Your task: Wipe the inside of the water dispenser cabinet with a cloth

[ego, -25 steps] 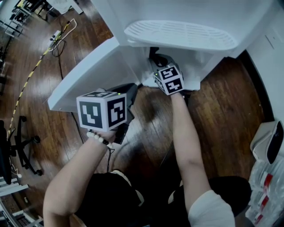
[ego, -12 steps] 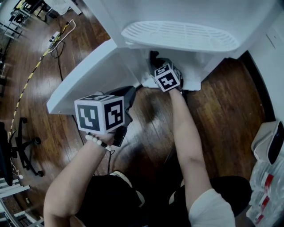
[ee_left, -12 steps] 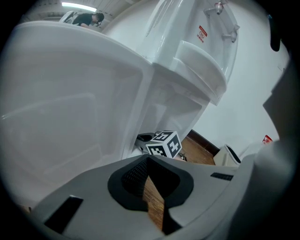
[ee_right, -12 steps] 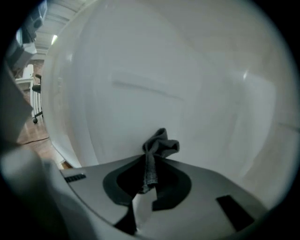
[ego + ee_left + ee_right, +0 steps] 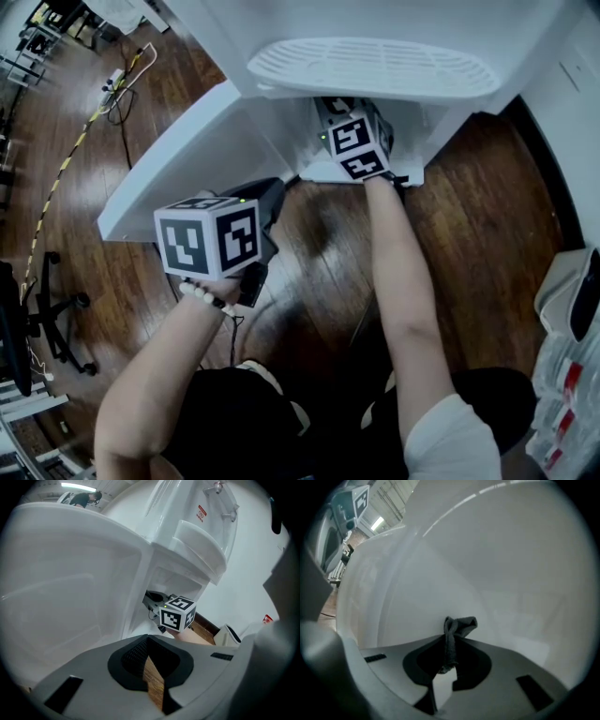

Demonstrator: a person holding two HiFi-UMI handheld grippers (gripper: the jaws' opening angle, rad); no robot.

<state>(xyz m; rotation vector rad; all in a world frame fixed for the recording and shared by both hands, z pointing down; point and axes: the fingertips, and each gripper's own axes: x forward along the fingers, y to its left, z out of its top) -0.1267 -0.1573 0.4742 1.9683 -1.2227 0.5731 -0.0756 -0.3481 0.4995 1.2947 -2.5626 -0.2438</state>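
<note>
The white water dispenser's cabinet [image 5: 323,172] stands open under the ribbed drip tray [image 5: 375,67], its door [image 5: 187,155] swung out to the left. My right gripper [image 5: 449,641] reaches into the cabinet; the head view shows only its marker cube [image 5: 356,145]. It is shut on a dark grey cloth [image 5: 459,625], whose bunched tip is close to the white inner wall [image 5: 497,573]. Outside the cabinet, my left gripper [image 5: 149,653] hangs over the wood floor beside the door, shut with nothing in it. Its view shows the right gripper's cube [image 5: 177,613].
A yellow-and-black cable [image 5: 66,164] runs over the dark wood floor at the left, near an office chair base [image 5: 52,309]. A white bin [image 5: 567,295] and packed bottles [image 5: 562,412] sit at the right, against the wall.
The right gripper has pushed up and deeper into the cabinet with the cloth. The left gripper has barely moved.
</note>
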